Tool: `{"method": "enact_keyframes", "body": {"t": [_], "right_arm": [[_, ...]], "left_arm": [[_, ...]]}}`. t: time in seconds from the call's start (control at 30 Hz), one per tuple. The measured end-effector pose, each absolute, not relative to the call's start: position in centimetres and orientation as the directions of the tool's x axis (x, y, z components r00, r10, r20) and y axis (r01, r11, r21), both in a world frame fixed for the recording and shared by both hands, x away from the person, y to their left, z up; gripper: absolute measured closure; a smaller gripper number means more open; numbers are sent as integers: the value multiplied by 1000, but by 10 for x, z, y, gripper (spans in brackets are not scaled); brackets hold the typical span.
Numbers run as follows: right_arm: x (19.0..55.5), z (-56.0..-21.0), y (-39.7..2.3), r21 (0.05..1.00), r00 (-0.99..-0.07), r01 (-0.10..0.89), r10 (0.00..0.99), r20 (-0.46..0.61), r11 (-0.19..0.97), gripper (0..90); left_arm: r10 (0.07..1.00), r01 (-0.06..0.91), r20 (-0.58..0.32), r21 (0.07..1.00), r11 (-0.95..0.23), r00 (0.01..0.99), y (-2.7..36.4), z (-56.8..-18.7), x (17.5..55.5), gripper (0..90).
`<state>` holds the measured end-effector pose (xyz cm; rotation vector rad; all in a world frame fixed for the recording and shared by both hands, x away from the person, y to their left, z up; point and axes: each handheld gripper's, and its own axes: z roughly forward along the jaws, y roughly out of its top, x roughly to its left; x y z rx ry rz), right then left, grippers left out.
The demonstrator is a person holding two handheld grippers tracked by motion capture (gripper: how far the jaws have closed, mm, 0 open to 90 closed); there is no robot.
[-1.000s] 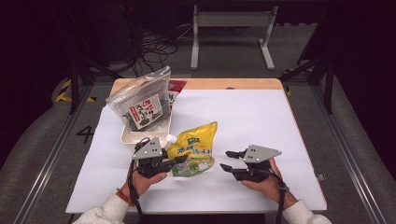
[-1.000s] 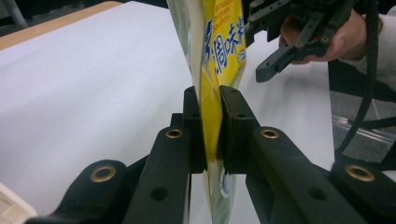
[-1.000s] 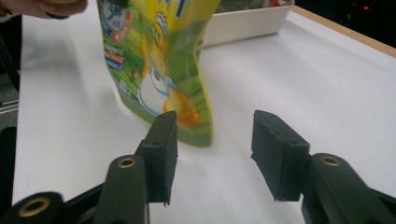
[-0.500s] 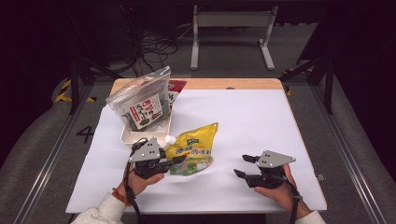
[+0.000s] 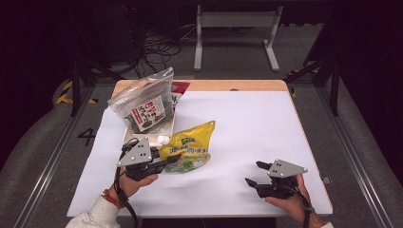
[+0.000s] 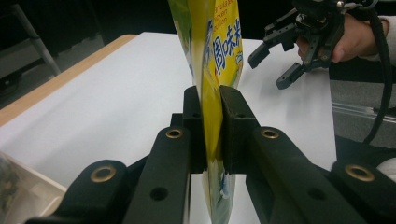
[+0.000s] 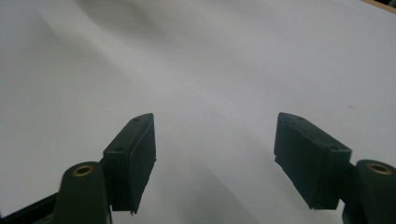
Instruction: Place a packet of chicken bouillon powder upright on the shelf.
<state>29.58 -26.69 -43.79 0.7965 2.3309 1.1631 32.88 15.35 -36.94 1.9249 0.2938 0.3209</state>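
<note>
A yellow snack pouch (image 5: pixel 188 146) lies partly lifted near the table's front left, and my left gripper (image 5: pixel 167 163) is shut on its lower edge. In the left gripper view the pouch (image 6: pixel 218 42) stands pinched between the two black pads of that gripper (image 6: pixel 211 100). My right gripper (image 5: pixel 253 173) hovers over the white table at the front right, apart from the pouch. Its jaws have just been opening and hold nothing; the right gripper view has that gripper (image 7: pixel 215 161) wide over bare tabletop. The right gripper (image 6: pixel 273 65) also appears far off in the left gripper view.
A clear bag of dark snacks (image 5: pixel 144 103) leans in a white tray (image 5: pixel 128 136) at the back left, with a red packet (image 5: pixel 179 89) behind it. The white table (image 5: pixel 247 118) ends in a wooden back edge. Metal rails and a stand lie beyond.
My right gripper has drawn away to the right and toward the front edge, its jaws spreading wider. The left gripper has lifted the pouch's edge slightly.
</note>
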Motion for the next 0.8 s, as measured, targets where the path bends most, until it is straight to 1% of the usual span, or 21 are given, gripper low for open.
{"method": "enact_keyframes", "body": {"t": [0.03, 0.5, 0.8], "right_arm": [[296, -438, -267, 816, -751, 305, 651, -110, 490, 294], [297, -440, -265, 818, -758, 310, 645, -94, 484, 268], [298, -441, -265, 823, -765, 305, 638, -87, 478, 238]], "left_arm": [[351, 42, 96, 930, -364, 931, 155, -368, 329, 823], [378, 48, 94, 935, -352, 921, 167, -365, 334, 823], [387, 32, 117, 933, -357, 915, 173, -361, 336, 823]]}}
